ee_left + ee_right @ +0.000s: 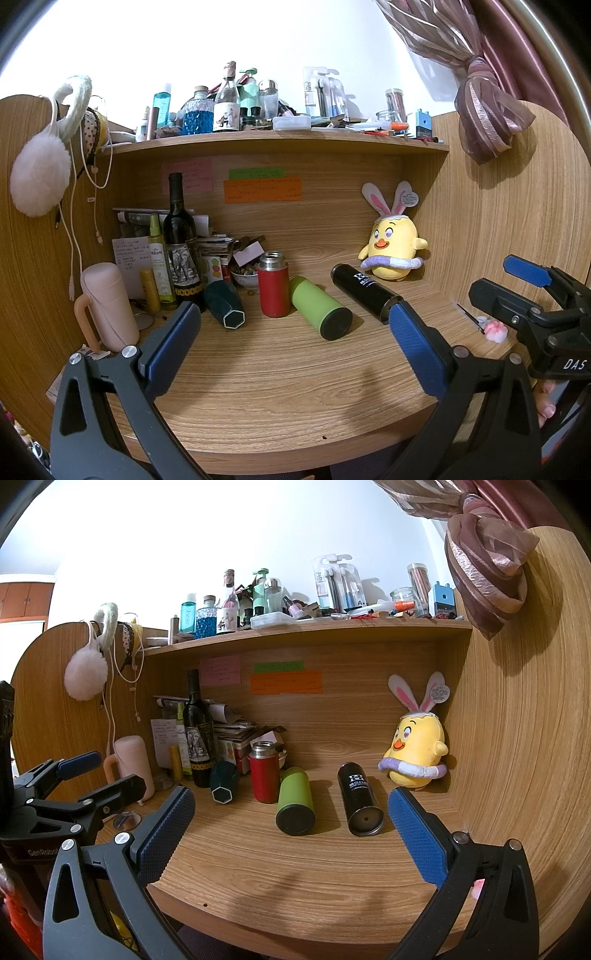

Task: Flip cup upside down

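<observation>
A red cup [273, 286] [263, 775] stands upright on the wooden desk [280, 387], its metal mouth up. A green cup [319, 308] [294, 801], a black cup [364, 291] [360, 799] and a dark teal cup [224, 303] [222, 783] lie on their sides around it. My left gripper [295, 332] is open and empty, held back from the cups over the desk's front. My right gripper [291, 819] is open and empty too, facing the green and black cups; it also shows in the left wrist view [517, 284] at the right.
A wine bottle [181, 240], spray bottle, papers and a pink flask [109, 306] crowd the desk's back left. A yellow plush chick [393, 247] sits at the back right. A shelf [280, 142] full of bottles runs above. A small pink item [495, 330] lies at the right.
</observation>
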Demonstrator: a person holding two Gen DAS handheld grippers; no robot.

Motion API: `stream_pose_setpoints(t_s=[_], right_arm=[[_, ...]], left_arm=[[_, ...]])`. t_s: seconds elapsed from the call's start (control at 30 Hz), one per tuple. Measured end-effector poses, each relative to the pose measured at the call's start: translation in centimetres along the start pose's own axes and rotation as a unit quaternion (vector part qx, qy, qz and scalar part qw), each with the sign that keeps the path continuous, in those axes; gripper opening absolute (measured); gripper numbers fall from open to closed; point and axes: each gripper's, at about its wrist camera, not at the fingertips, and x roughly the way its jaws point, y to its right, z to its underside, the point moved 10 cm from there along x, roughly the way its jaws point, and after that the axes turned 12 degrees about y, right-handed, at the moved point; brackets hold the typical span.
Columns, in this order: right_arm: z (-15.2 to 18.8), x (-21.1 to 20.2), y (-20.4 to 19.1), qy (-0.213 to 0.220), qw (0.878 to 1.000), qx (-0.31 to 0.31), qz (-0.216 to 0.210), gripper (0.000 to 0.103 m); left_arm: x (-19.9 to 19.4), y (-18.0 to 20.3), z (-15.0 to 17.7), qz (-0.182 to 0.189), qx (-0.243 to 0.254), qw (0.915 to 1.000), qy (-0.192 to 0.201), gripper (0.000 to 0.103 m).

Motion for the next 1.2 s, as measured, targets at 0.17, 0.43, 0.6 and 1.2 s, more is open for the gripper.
stream_pose_setpoints(t_s=[0.17, 0.43, 0.6, 1.2], right_arm=[[0.0, 0.0, 0.0, 0.0, 1.0, 0.0, 0.0, 0.103], [0.1, 0.2, 0.3, 0.0, 1.0, -0.001, 0.0, 0.103], [0.1, 0.1, -0.3, 0.0, 1.0, 0.0, 0.0, 0.103], [5.2, 4.7, 4.0, -0.06, 0.997, 0.023, 0.032, 0.103]], left_arm=[[0.0, -0.1, 0.0, 0.0, 0.0, 1.0, 0.0, 0.103], [0.0, 0.0, 0.0, 0.0, 0.0, 1.0, 0.0, 0.103], [-0.2, 0.2, -0.1, 0.0, 0.0, 1.0, -0.002, 0.103], [12.2, 1.1, 5.2, 0.036, -0.019, 0.9886, -0.145, 0.103]])
